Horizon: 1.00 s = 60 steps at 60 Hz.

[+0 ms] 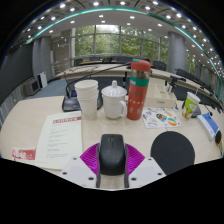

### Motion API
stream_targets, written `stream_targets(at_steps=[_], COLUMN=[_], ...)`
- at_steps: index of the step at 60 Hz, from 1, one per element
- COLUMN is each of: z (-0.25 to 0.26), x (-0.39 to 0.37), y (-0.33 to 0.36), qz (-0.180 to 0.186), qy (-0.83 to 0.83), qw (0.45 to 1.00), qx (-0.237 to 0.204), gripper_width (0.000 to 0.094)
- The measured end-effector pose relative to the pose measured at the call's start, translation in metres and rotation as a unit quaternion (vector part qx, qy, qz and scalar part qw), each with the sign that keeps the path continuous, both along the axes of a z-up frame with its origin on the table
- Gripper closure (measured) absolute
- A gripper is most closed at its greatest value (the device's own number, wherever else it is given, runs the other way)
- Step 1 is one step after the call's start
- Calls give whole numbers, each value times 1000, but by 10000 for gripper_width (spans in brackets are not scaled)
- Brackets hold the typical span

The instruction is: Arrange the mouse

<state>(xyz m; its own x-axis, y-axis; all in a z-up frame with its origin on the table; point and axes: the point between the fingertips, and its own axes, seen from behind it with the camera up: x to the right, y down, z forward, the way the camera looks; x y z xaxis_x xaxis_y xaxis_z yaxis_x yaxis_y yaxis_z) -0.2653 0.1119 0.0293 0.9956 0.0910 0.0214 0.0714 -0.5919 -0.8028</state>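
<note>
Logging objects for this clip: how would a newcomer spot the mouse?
On the pale table, look nearest the camera, ahead of the cups and red bottle. The mouse sits between the gripper fingers, the only small black oval there, left of the round black pad.

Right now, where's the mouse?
In the gripper view, the mouse sits between the gripper fingers, on the table, nearer than the white cups.
</note>
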Motion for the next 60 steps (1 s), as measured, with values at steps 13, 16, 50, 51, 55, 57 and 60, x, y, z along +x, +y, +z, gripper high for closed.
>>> stream_targets(at_steps=[13, 16, 50, 51, 55, 57, 60], z=[134, 146, -39, -40, -41, -40, -34], x=[62, 89, 222, 222, 221, 221, 220], y=[16, 25, 22, 20, 18, 15, 10], qz=[-22, -31, -17, -14, -3, 0, 2], qy=[20, 14, 12, 11, 5, 7, 8], qw=[994, 994, 999, 999, 999, 999, 998], qx=[102, 107, -36, -40, -49, -52, -56], gripper_width=[628, 627, 527, 513, 459, 419, 209])
